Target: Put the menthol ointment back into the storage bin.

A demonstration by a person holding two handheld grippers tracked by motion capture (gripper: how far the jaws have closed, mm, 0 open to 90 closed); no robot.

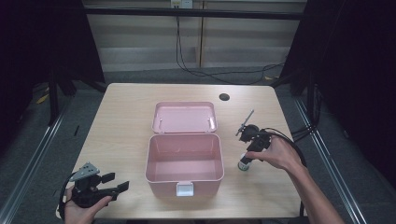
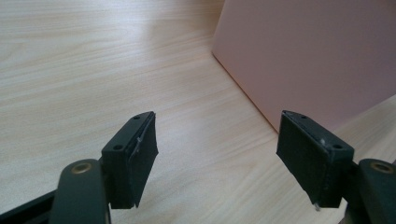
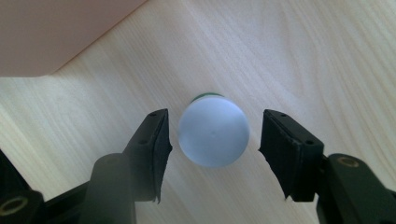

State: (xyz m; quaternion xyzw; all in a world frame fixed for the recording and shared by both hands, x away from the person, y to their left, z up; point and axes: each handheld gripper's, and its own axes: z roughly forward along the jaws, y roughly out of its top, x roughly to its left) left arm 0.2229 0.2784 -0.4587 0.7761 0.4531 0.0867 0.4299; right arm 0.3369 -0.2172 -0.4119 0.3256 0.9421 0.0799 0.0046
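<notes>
Right tool (image 3: 215,135): pointed straight down over small bottle (image 3: 213,136), white round cap seen end-on, green body edge peeking past far side of cap. Bottle upright on counter (image 3: 303,56), centred between the 2 pads. Narrow gap on each side of cap; pads (image 3: 161,140) not pressing yet. Nothing gripped. Pink box wall (image 3: 51,32) off to upper left of this tool, apart from bottle.

From high view: right tool (image 1: 244,161) under right hand (image 1: 275,153), bottle (image 1: 243,164) directly below tool tip, just beside right wall of pink box (image 1: 184,161). Box open, lid (image 1: 184,117) laid back flat behind it, white latch (image 1: 185,188) on near wall.

Left tool (image 1: 119,183): low over near left corner of counter, held in left hand (image 1: 81,210), jaws partly apart, aimed toward box. Nothing between pads (image 2: 142,154); bare counter ahead, box wall (image 2: 308,56) ahead and to right of tool, not touching.
</notes>
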